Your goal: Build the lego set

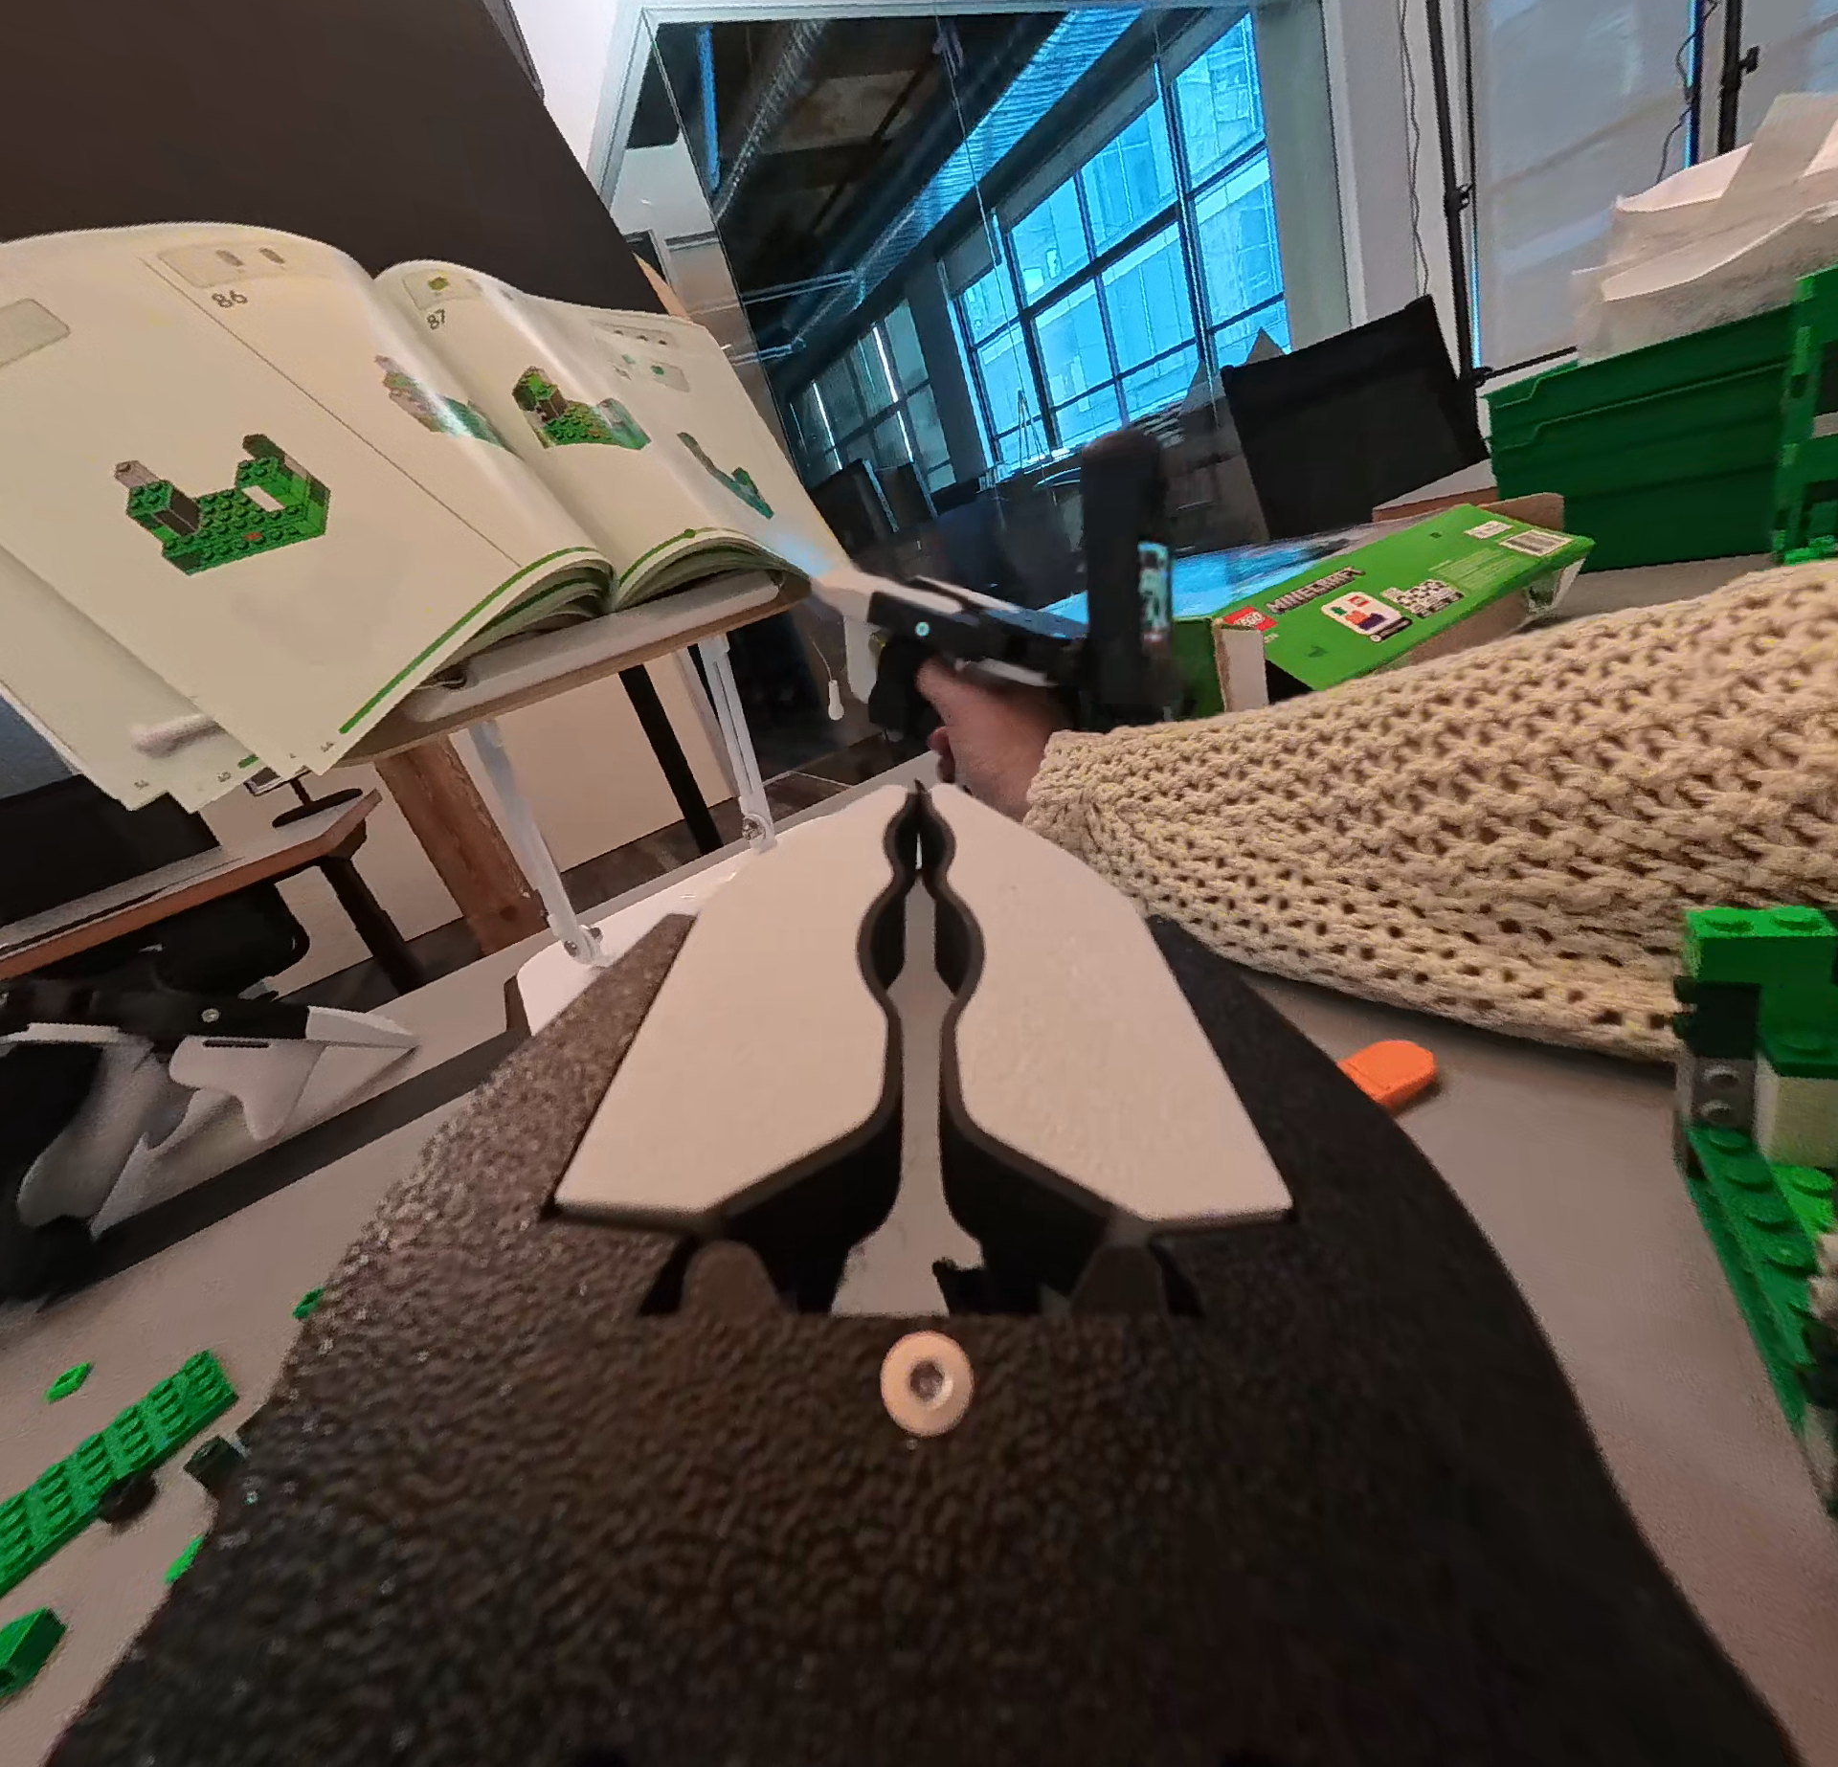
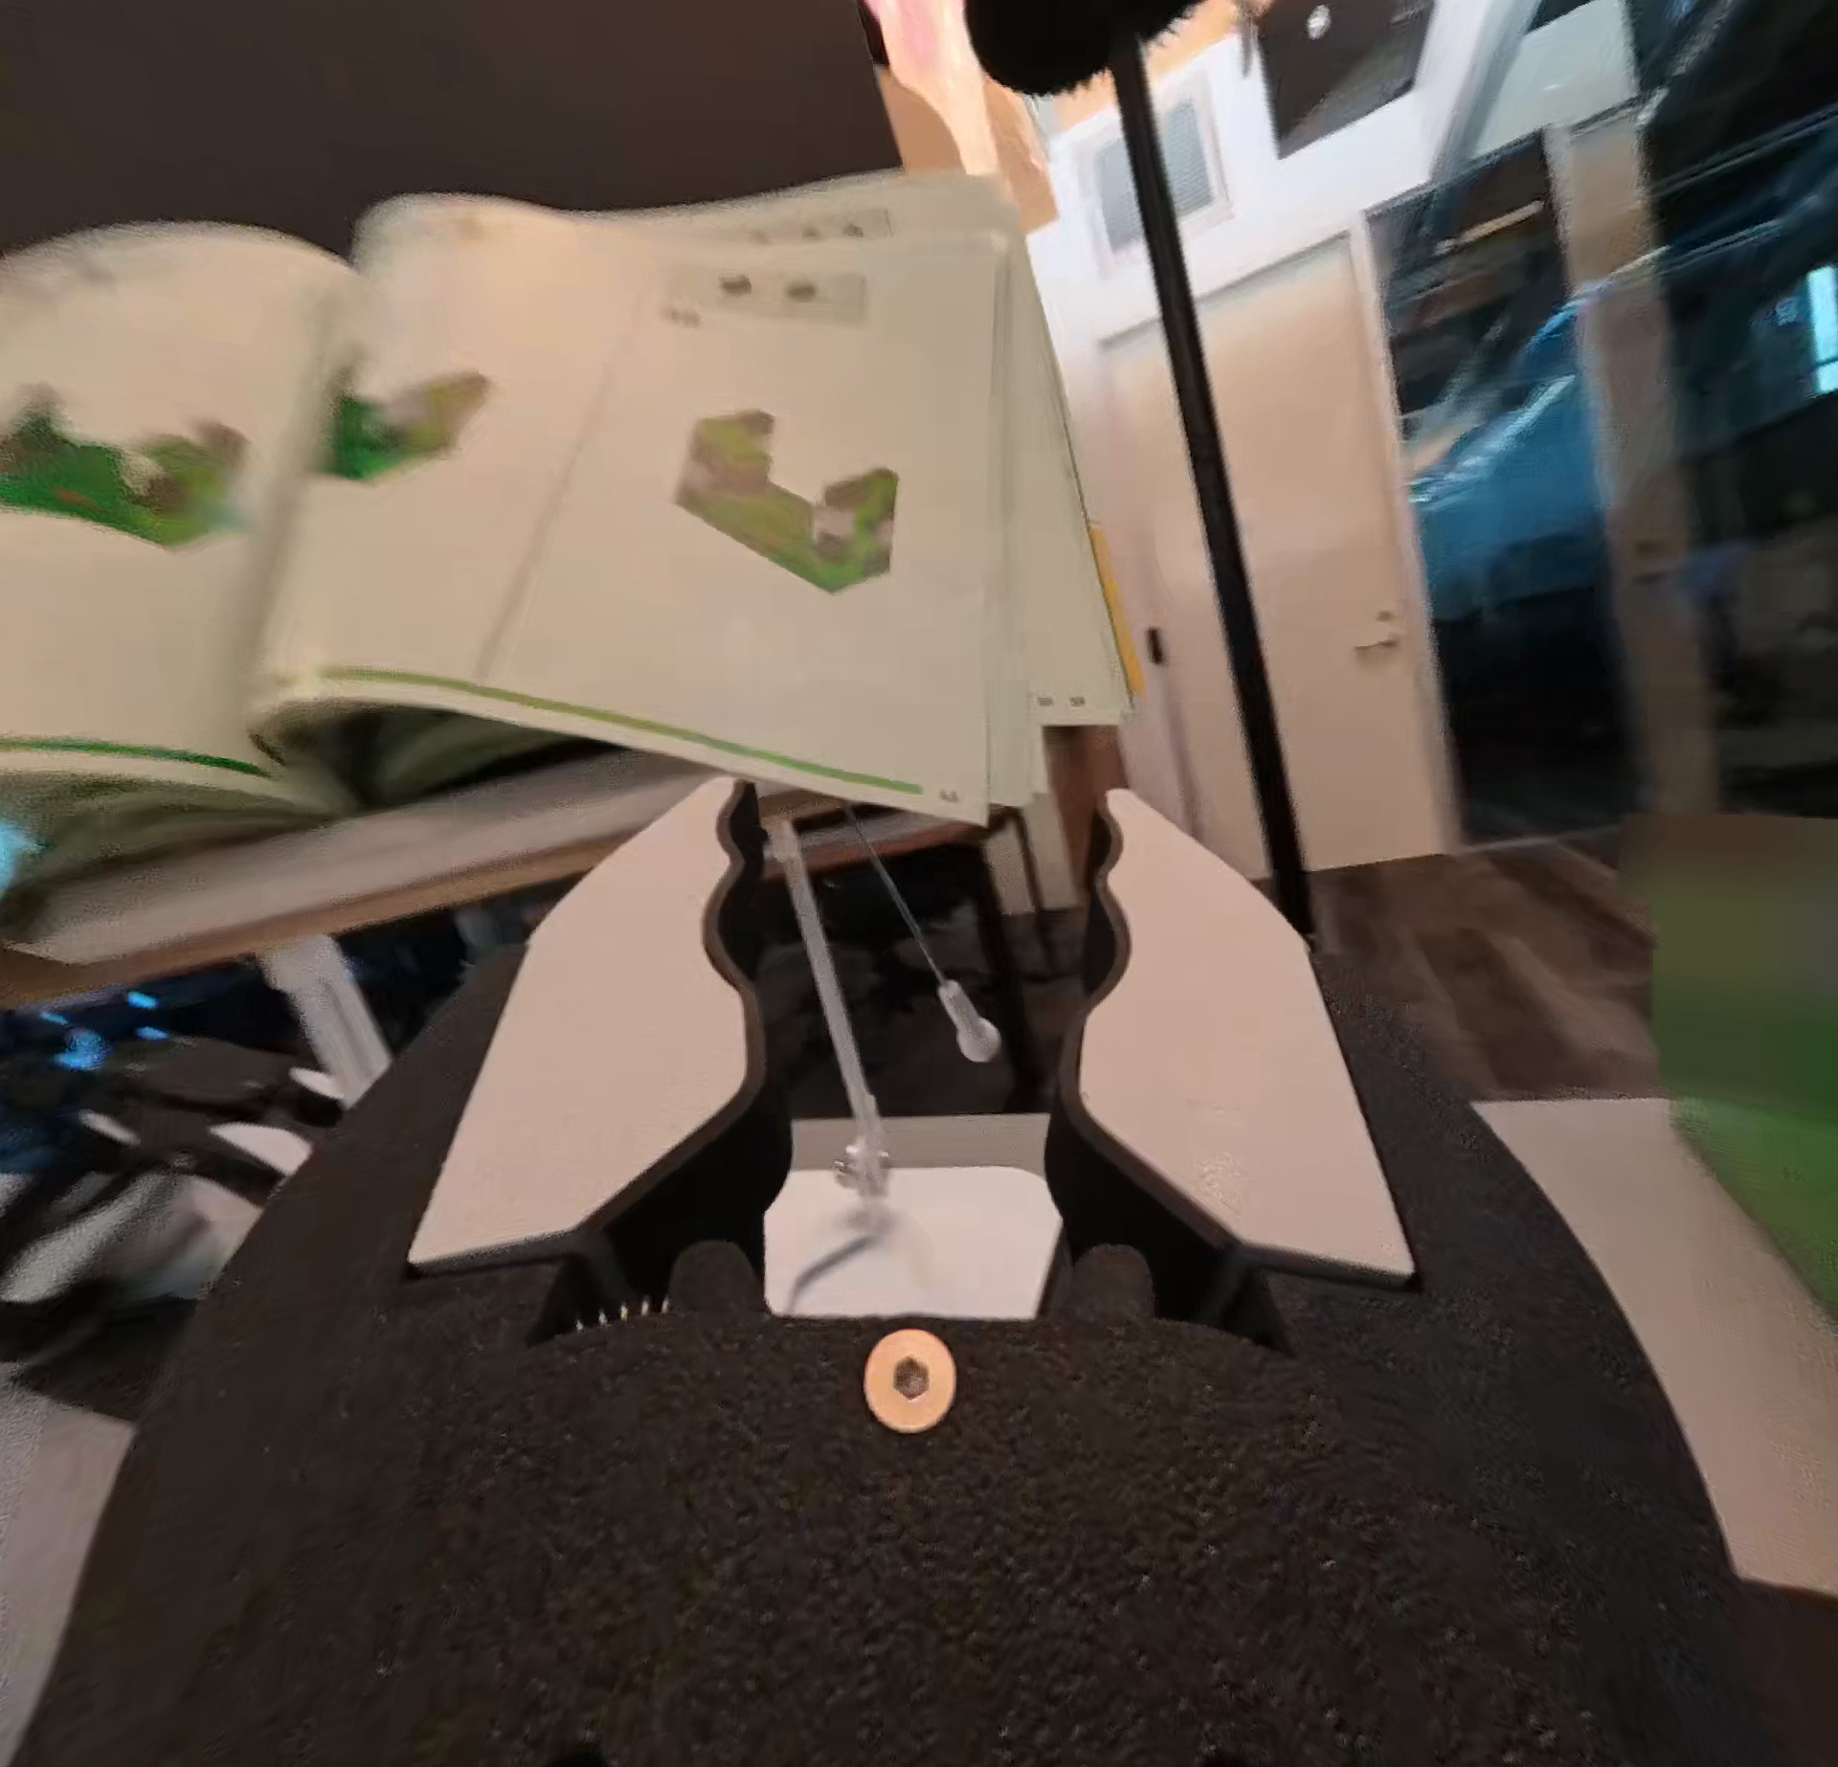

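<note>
My left gripper (image 1: 923,804) is shut and empty, raised over the grey table. My right gripper (image 2: 920,814) is open and empty, just under the lower right edge of the open instruction booklet (image 2: 696,526); the view is blurred. In the left wrist view the booklet (image 1: 298,446) lies open on a stand, and the right gripper (image 1: 845,591), held by a hand in a knit sleeve (image 1: 1442,804), reaches toward its right page. A partly built green lego model (image 1: 1760,1103) stands at the right edge. Loose green plates (image 1: 109,1461) lie at lower left.
A green lego box (image 1: 1392,576) and stacked green trays (image 1: 1641,426) sit at the back right. An orange piece (image 1: 1387,1073) lies on the table (image 1: 1492,1222). Another gripper tool (image 1: 199,1093) rests at left. A black pole (image 2: 1213,486) stands beside the booklet stand. The left gripper's tips are roughly 30 cm from the right gripper's. My right tips are about 35 cm from the orange piece (image 1: 1387,1073), my left tips only 15 cm.
</note>
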Demonstrator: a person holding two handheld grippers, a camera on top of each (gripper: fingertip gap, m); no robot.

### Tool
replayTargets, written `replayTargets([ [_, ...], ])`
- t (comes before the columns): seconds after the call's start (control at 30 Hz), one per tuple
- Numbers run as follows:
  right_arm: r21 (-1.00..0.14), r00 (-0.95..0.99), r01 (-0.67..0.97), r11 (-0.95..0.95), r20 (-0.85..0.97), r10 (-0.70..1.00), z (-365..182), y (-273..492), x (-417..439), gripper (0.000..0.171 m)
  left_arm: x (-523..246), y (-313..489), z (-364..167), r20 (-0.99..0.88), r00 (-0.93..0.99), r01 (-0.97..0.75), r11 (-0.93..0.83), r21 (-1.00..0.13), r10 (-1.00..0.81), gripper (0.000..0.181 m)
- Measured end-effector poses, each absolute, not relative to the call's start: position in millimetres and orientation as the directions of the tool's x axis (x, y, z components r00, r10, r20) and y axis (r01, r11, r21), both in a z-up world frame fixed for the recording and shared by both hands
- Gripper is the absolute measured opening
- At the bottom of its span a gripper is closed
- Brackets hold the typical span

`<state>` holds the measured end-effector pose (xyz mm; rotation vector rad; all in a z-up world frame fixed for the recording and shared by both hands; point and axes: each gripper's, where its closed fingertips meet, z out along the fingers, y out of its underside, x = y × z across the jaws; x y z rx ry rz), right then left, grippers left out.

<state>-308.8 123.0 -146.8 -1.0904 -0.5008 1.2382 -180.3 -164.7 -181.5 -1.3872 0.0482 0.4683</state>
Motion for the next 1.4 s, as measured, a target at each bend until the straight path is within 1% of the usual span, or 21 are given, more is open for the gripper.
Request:
replayTargets([
  [0.07, -0.892, 0.296, -0.45, -0.027, -0.177, 0.938, -148.7, 113.1, -319.0, 0.062, -179.6, -164.2, -182.1, -0.308, 0.907, -0.349, 0.103, -0.931, 0.287, 0.0],
  [0.13, -0.904, 0.279, -0.428, -0.026, -0.159, 0.947, -149.3, 105.9, -323.8, 0.062, -179.0, -163.9, -182.4, -0.312, 0.906, -0.352, 0.1, -0.931, 0.284, 0.0],
  [0.3, -0.88, 0.18, -0.414, -0.232, -0.33, 0.927, -160.0, 115.4, -331.3, 0.063, -178.1, -163.4, -182.9, -0.318, 0.906, -0.356, 0.097, -0.929, 0.28, 0.0],
  [0.37, -0.868, 0.129, -0.408, -0.283, -0.362, 0.923, -160.4, 113.0, -334.5, 0.066, -177.5, -163.3, -182.8, -0.318, 0.907, -0.356, 0.098, -0.929, 0.276, 0.0],
  [0.47, -0.86, 0.104, -0.451, -0.24, -0.317, 0.943, -148.3, 104.8, -330.9, 0.065, -176.3, -163.0, -183.0, -0.322, 0.907, -0.359, 0.098, -0.928, 0.271, 0.0],
  [0.57, -0.847, 0.122, -0.503, -0.171, -0.265, 0.956, -135.5, 98.4, -321.6, 0.062, -175.6, -162.9, -183.1, -0.324, 0.907, -0.36, 0.098, -0.928, 0.267, 0.0],
  [0.7, -0.825, 0.138, -0.548, -0.138, -0.252, 0.958, -127.4, 97.0, -311.1, 0.058, -174.9, -162.5, -183.3, -0.327, 0.907, -0.363, 0.097, -0.927, 0.264, 0.0],
  [0.77, -0.809, 0.139, -0.571, -0.143, -0.267, 0.954, -124.0, 99.9, -306.2, 0.055, -174.5, -162.2, -183.5, -0.33, 0.907, -0.364, 0.095, -0.926, 0.262, 0.0],
  [0.97, -0.737, 0.12, -0.634, -0.234, -0.392, 0.912, -123.3, 121.5, -291.5, 0.054, -173.5, -161.4, -184.0, -0.336, 0.906, -0.369, 0.092, -0.925, 0.256, 0.0],
  [1.13, -0.72, 0.083, -0.644, -0.258, -0.401, 0.912, -121.7, 122.8, -288.9, 0.052, -172.4, -160.6, -184.7, -0.344, 0.905, -0.375, 0.087, -0.923, 0.251, 0.0],
  [1.27, -0.675, -0.015, -0.677, -0.292, -0.384, 0.923, -111.5, 113.8, -283.7, 0.05, -171.6, -160.0, -185.1, -0.348, 0.904, -0.378, 0.084, -0.922, 0.247, 0.0],
  [1.4, -0.615, -0.218, -0.667, -0.421, -0.379, 0.899, -103.7, 100.6, -280.0, 0.048, -171.1, -159.6, -185.5, -0.352, 0.904, -0.381, 0.082, -0.921, 0.244, 0.0],
])
